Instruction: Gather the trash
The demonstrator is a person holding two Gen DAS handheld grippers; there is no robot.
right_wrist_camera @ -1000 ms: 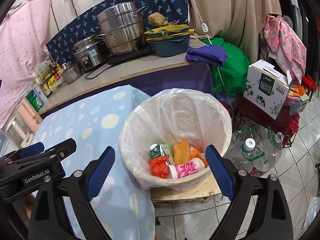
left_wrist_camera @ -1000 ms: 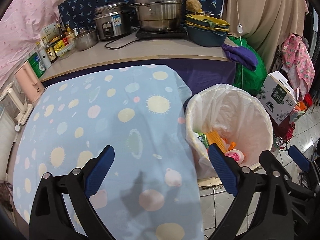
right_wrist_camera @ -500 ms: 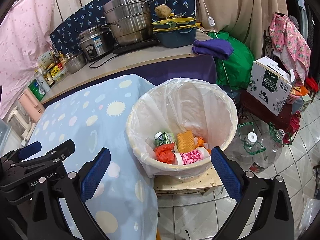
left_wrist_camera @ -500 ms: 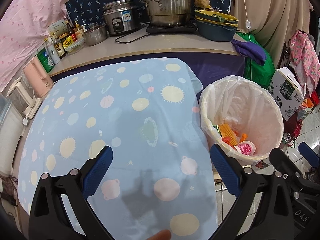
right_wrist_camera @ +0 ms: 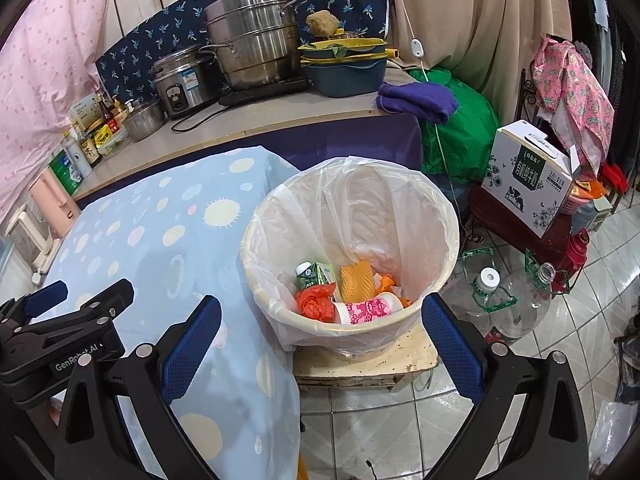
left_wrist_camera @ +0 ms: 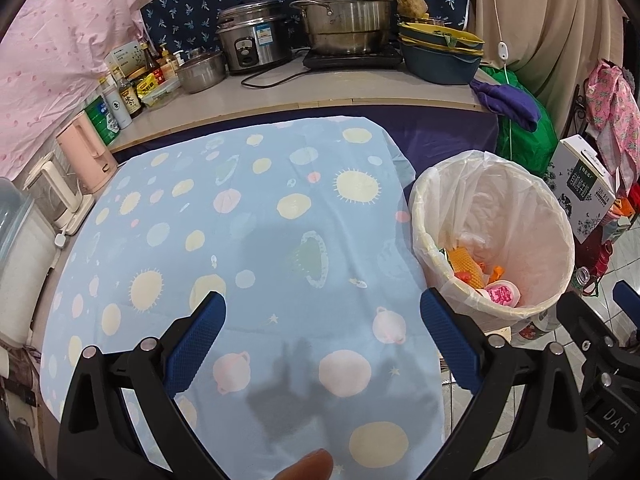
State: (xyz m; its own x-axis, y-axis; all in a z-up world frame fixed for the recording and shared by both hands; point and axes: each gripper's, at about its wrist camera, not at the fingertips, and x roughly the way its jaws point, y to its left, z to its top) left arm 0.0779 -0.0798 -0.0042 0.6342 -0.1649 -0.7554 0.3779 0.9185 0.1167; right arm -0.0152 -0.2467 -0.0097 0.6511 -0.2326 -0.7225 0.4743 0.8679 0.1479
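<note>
While both tongs hang spread and empty, we find the trash already lying in the bin.

With nothing between the blue pads of our left tongs [left_wrist_camera: 322,338], they hover over the worktop [left_wrist_camera: 248,216], whose spotted blue cloth shows no scrap left on it; our right tongs [right_wrist_camera: 320,342], spread just as wide, face the bin [right_wrist_camera: 448,280], as we would hold them after a drop. That bin sits on a low wooden stool [right_wrist_camera: 400,356] just beside the worktop's edge, we judge so that scraps travel a short way. Its liner [right_wrist_camera: 360,200] is folded over the rim, which keeps the bag from slipping inside. At the bottom lie a pink bottle [right_wrist_camera: 366,310], an orange bag [right_wrist_camera: 316,300], a green carton [right_wrist_camera: 318,274] and a yellow net [right_wrist_camera: 356,278]. Collecting looks near done to us.
</note>
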